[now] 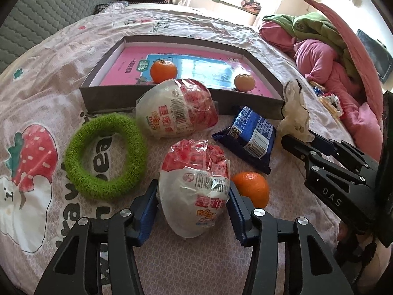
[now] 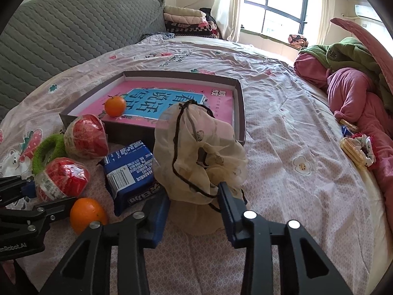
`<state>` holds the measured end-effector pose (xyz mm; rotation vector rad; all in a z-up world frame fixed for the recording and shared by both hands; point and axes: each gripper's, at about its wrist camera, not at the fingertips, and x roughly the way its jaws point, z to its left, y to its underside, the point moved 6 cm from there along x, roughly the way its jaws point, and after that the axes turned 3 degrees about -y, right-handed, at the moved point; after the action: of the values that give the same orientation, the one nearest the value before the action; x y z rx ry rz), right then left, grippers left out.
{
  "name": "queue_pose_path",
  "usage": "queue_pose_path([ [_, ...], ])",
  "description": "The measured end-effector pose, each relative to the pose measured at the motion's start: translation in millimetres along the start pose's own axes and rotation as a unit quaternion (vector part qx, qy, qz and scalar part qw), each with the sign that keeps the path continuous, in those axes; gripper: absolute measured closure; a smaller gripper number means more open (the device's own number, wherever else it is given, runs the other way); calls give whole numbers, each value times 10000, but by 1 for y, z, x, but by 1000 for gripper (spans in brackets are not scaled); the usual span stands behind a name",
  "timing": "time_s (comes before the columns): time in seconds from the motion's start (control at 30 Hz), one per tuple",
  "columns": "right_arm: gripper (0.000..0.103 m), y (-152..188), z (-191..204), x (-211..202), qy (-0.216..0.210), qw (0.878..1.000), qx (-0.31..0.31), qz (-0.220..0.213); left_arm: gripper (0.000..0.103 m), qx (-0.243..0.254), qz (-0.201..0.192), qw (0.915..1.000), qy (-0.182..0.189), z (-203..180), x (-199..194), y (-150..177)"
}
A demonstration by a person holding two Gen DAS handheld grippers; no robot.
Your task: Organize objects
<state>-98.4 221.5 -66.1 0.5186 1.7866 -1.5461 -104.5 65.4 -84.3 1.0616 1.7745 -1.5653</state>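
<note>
The bed (image 2: 282, 127) is carrying everything. The shallow box (image 1: 172, 95) is already holding two oranges (image 1: 163, 71) — the rest is waiting outside it, so most sorting is, I judge, still ahead. The left tool (image 1: 194, 206) is clamping the nearer wrapped bowl (image 1: 196, 184), and the right tool (image 2: 194, 211) is pinching the mesh pouch (image 2: 196, 147), both beside the box.
</note>
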Motion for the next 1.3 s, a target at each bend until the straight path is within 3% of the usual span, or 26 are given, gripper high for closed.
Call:
queue_pose_path([
  [0.2,77,-2,2,-5,-149,9998,17,-88,50,-13,-104,9999,16,0,-5,-1],
  [0.43,80,-6,4,-14,-351,9990,89,-253,50,42,-376,9993,22,-3,-22,-7],
  [0.77,85,-11,4,-23,-842,9948,364,-439,50,-3,-457,9989,63,-2,-29,-8],
  [1.3,85,-28,9,-55,-1118,9856,435,-1193,50,-10,-766,9971,-31,2,-48,-18],
])
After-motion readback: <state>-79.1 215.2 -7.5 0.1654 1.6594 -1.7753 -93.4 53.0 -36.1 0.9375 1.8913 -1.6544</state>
